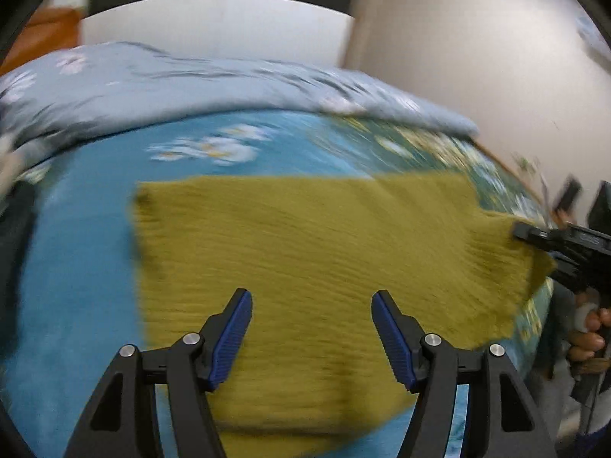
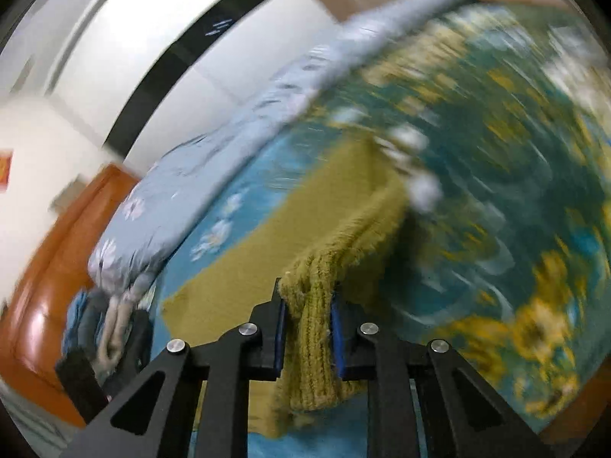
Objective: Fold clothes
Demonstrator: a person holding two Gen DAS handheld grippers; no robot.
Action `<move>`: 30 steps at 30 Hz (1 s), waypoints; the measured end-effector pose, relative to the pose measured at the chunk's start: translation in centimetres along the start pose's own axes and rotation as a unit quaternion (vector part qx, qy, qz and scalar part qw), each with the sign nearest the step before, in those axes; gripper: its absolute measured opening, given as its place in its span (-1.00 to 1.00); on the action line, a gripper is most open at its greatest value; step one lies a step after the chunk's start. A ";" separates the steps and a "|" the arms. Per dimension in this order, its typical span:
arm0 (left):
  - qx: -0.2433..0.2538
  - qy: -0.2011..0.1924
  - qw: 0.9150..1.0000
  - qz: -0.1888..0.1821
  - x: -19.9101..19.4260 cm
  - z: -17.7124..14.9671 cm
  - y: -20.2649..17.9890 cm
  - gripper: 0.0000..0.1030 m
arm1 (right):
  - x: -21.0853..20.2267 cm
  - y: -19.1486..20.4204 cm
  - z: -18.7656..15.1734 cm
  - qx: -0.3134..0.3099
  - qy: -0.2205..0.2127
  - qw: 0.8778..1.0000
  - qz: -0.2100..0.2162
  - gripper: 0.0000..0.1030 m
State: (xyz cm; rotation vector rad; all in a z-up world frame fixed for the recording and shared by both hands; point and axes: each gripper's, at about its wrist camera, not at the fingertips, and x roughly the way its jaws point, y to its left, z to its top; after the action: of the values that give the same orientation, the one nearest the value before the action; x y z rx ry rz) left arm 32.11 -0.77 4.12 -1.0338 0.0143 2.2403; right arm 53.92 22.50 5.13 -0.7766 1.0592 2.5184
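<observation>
a home bedroom: a bed (image 1: 95,229) under a blue daisy-print sheet, a pale floral duvet (image 1: 191,80) bunched along its far side, an orange-brown wooden headboard (image 2: 46,267) at the left, plain white walls (image 1: 477,38) behind.

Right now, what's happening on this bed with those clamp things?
A person is folding an olive-green knitted garment spread on a blue flowered bedsheet. The right gripper has pinched a ribbed edge of it and holds it lifted off the sheet. The left gripper hangs open over the garment, gripping nothing.
</observation>
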 end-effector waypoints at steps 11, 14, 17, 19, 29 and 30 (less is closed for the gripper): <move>-0.125 -0.025 0.990 0.064 -3.3 -1.5 11.1 0.34 | 6.2 18.6 -6.5 -0.256 0.092 0.952 0.139 -0.61; -0.144 -0.023 0.987 0.068 -3.4 -2.0 12.4 0.34 | 8.4 19.6 -9.2 -0.270 0.137 0.941 0.150 -0.61; -0.156 -0.020 0.986 0.061 -3.4 -2.3 12.9 0.34 | 10.5 19.6 -11.2 -0.265 0.171 0.937 0.148 -0.61; -0.157 -0.017 0.986 0.060 -3.1 -2.3 12.9 0.34 | 11.8 19.6 -11.6 -0.258 0.188 0.936 0.147 -0.61; -0.146 -0.030 0.988 -0.033 -2.3 -0.1 10.2 0.40 | 10.4 19.3 -13.1 -0.277 0.215 0.917 0.192 -0.24; -0.144 -0.031 0.988 -0.045 -2.2 0.1 9.8 0.42 | 9.6 18.6 -12.7 -0.268 0.202 0.921 0.196 -0.19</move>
State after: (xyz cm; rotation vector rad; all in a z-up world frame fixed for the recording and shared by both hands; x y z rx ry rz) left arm 27.52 -9.63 3.22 -1.0890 -0.3869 2.2323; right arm 42.18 1.21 2.68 -1.4044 0.6715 3.1403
